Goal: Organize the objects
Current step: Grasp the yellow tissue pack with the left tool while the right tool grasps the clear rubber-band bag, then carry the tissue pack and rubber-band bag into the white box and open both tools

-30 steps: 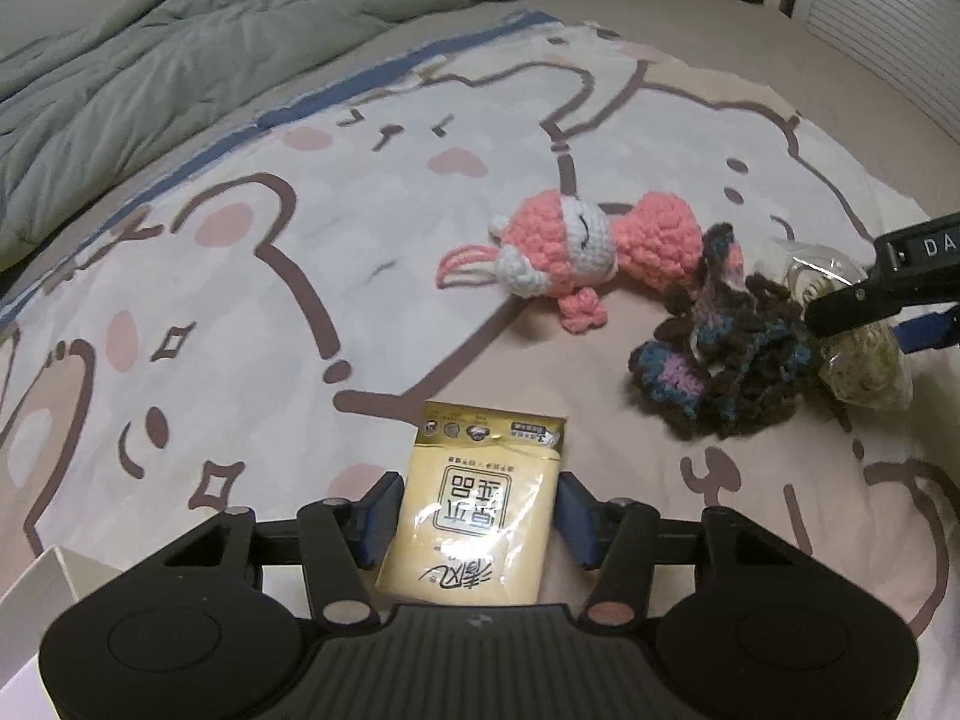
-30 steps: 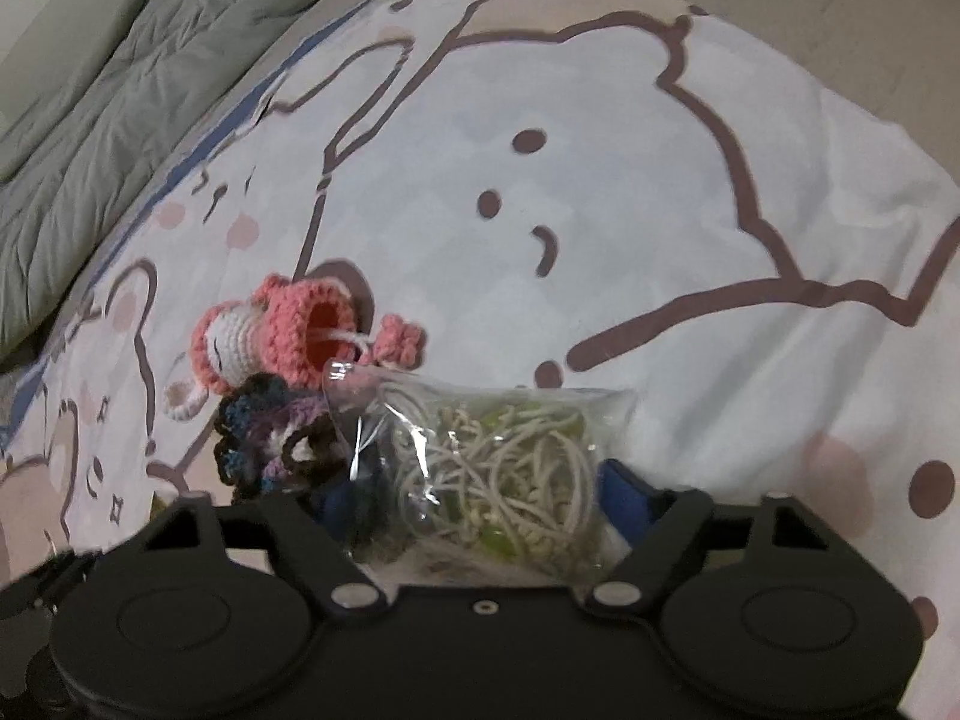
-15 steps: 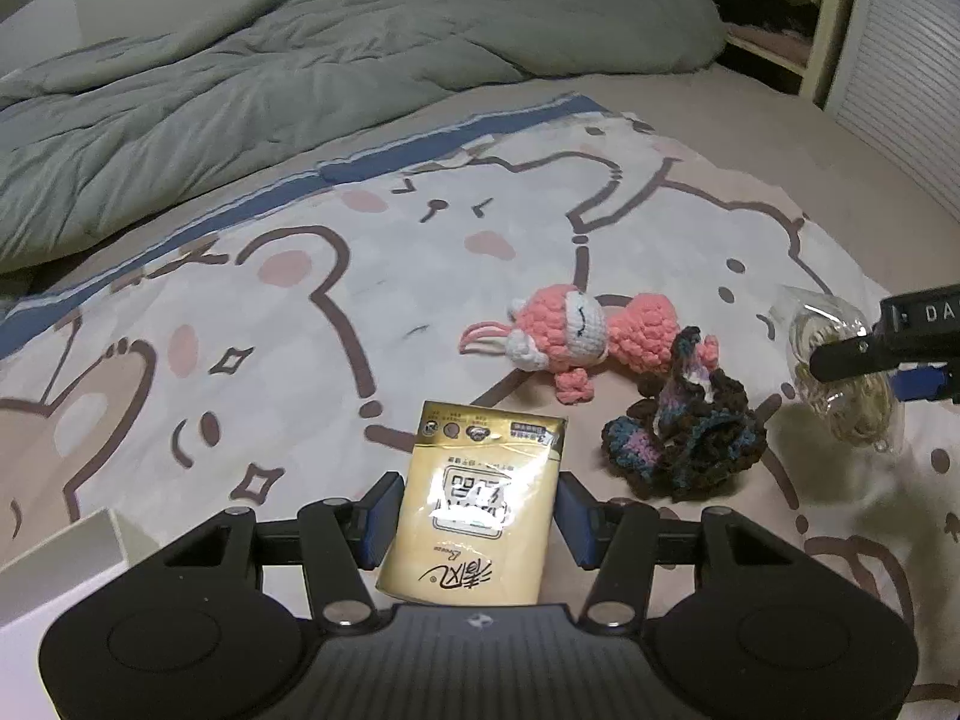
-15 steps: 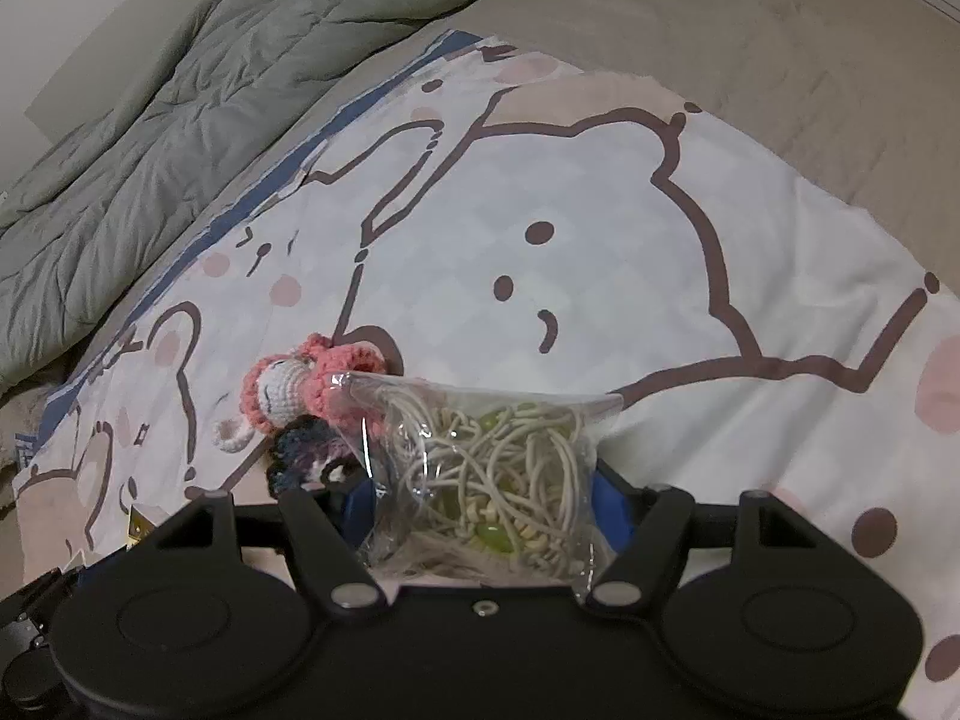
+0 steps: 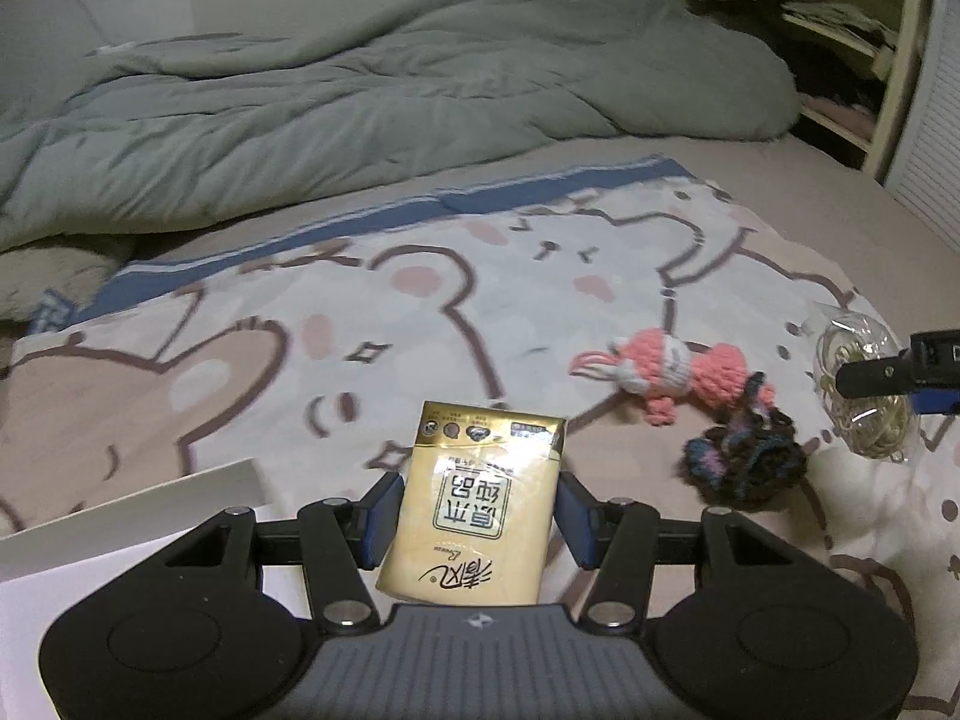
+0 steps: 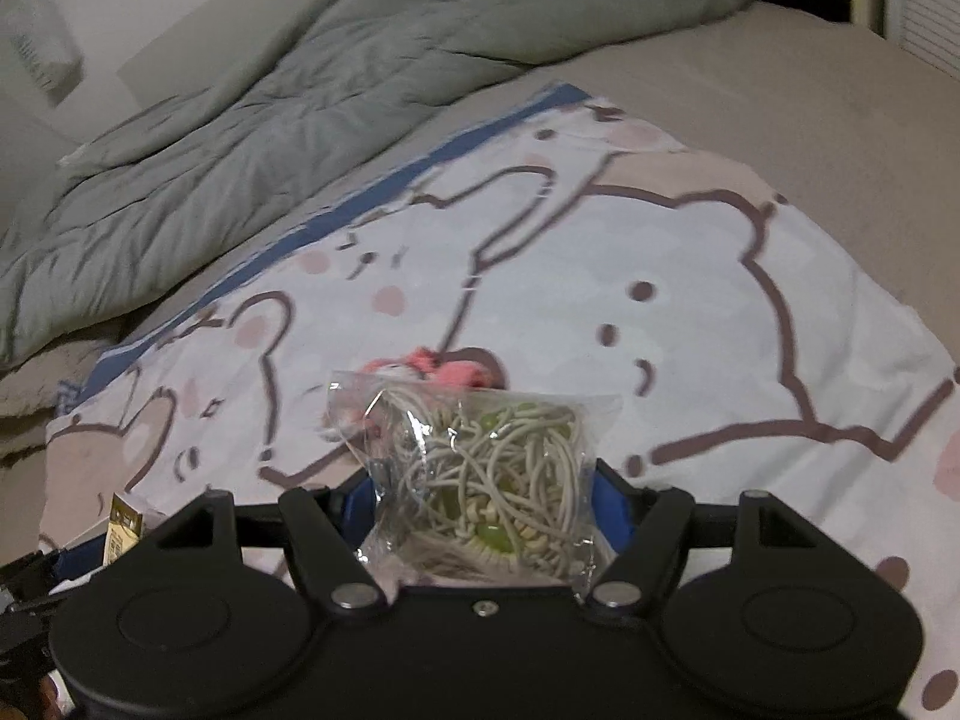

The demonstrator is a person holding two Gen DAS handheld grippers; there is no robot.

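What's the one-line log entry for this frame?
left gripper: shut on tissue pack | right gripper: shut on clear bag | pink toy, dark crochet: on bed

A yellow tissue pack (image 5: 477, 510) stood clamped between the left hand-held gripper's (image 5: 477, 519) fingers. A clear bag of cords (image 6: 486, 474) sat pinched in the right hand-held gripper (image 6: 486, 510). A pink crochet bunny (image 5: 666, 369) lay touching a dark crochet piece (image 5: 744, 462) on the bed.

The left tool (image 5: 477, 519) grips a yellow tissue pack (image 5: 480, 498); pink crochet bunny (image 5: 666, 372) lies beside dark crochet piece (image 5: 747, 468).
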